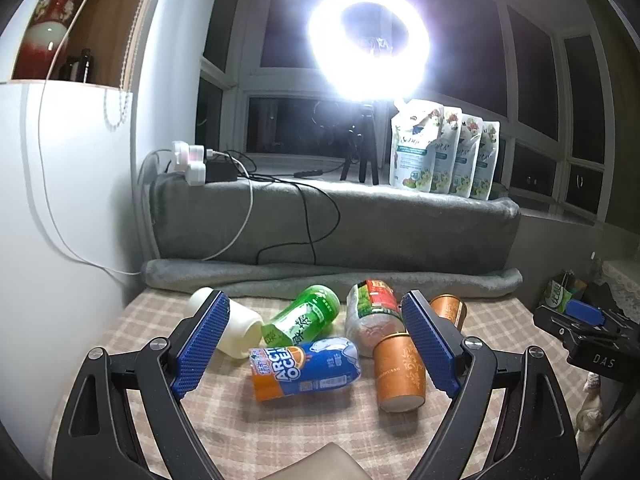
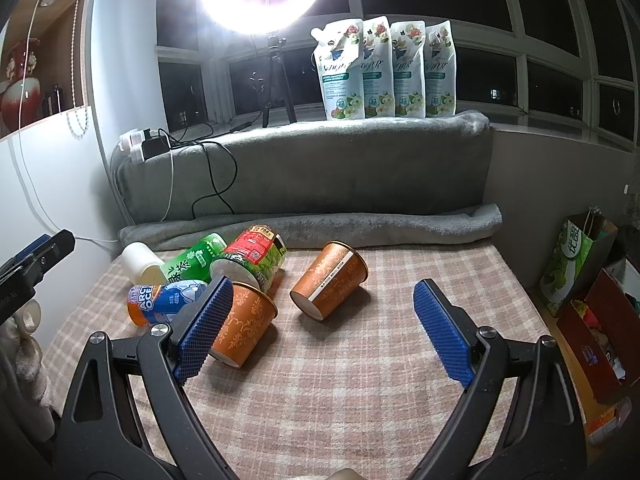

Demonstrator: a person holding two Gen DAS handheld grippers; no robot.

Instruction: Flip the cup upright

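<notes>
Several cups lie on their sides on the checked tablecloth (image 2: 360, 360). An orange patterned cup (image 2: 329, 282) lies apart at the centre; a second orange cup (image 2: 244, 324) lies beside my right gripper's left finger. In the left wrist view the near orange cup (image 1: 398, 372) and the far one (image 1: 448, 310) lie to the right. A blue-orange Arctic Ocean cup (image 1: 304, 368), a green cup (image 1: 304, 314), a red-green cup (image 1: 370, 312) and a white cup (image 1: 232, 326) lie clustered. My left gripper (image 1: 314, 312) is open and empty above the cluster. My right gripper (image 2: 324, 294) is open and empty.
A rolled grey blanket (image 2: 312, 224) and a grey-covered ledge (image 1: 340, 220) bound the far side. Detergent pouches (image 2: 384, 68), a ring light (image 1: 368, 44) on a tripod, a power strip (image 1: 192, 162) and cables sit behind. Boxes (image 2: 592, 320) stand at the right; a white wall is on the left.
</notes>
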